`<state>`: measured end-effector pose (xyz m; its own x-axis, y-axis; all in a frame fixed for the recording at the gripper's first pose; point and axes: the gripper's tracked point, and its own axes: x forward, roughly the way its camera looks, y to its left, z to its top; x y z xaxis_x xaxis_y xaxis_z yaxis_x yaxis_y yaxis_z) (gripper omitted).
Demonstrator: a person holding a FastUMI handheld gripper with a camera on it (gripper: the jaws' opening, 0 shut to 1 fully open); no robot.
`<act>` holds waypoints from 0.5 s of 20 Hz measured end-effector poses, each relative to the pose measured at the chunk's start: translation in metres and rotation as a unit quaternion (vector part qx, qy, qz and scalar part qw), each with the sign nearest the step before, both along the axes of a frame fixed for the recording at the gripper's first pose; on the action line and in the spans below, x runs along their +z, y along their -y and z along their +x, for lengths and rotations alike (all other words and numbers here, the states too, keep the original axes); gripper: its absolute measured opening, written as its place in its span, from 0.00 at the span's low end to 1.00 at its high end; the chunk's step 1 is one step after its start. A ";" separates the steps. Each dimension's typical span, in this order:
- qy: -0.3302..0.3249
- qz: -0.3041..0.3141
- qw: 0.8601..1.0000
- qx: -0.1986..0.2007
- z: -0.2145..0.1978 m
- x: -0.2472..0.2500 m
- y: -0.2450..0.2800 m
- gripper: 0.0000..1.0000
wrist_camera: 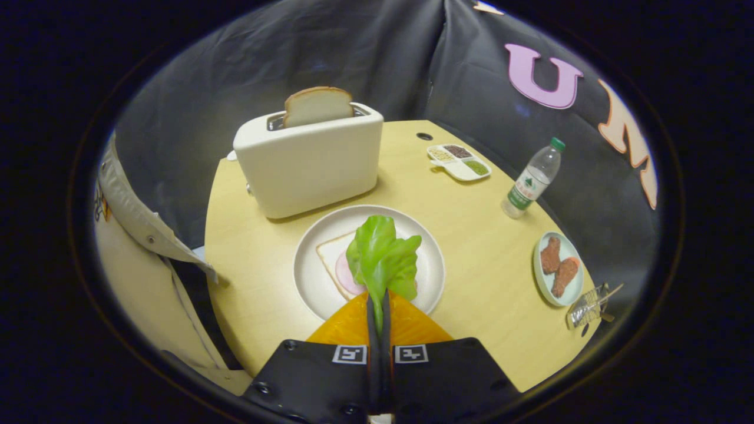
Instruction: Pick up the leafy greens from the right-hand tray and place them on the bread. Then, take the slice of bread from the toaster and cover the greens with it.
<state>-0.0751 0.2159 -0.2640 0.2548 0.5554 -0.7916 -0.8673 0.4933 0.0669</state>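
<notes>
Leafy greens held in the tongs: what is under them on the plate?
Under the leafy greens lie a bread slice topped with pink meat on the plate. The tongs pinch the greens, which cover the slice's far side.

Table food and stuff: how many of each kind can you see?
Bread slices: 2, one in the toaster, one on the plate
Leafy greens, pinched by the gripper: 1
Meat pieces: 2
Bottle: 1
Divided tray: 1
Total: 7

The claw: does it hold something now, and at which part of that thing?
Yes. The claw is shut on the leafy greens, pinching them at their lower stem end; the leaf stands up beyond the fingers, over the bread on the plate.
</notes>
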 end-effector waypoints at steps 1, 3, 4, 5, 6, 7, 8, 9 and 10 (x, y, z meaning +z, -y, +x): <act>0.000 0.001 1.000 0.006 0.000 -0.001 -0.007 0.04; 0.000 0.001 1.000 0.015 -0.001 -0.003 -0.019 0.05; -0.006 0.002 1.000 0.021 -0.003 -0.005 -0.025 0.05; -0.007 0.003 1.000 0.026 -0.005 -0.004 -0.029 0.05; -0.007 0.002 0.999 0.031 -0.005 -0.005 -0.035 0.05; -0.008 0.001 0.999 0.036 -0.005 -0.010 -0.041 0.05; -0.007 0.001 0.999 0.039 -0.005 -0.013 -0.044 0.05; -0.009 0.000 0.999 0.042 -0.004 -0.015 -0.049 0.05; -0.013 0.000 0.999 0.042 -0.004 -0.019 -0.052 0.05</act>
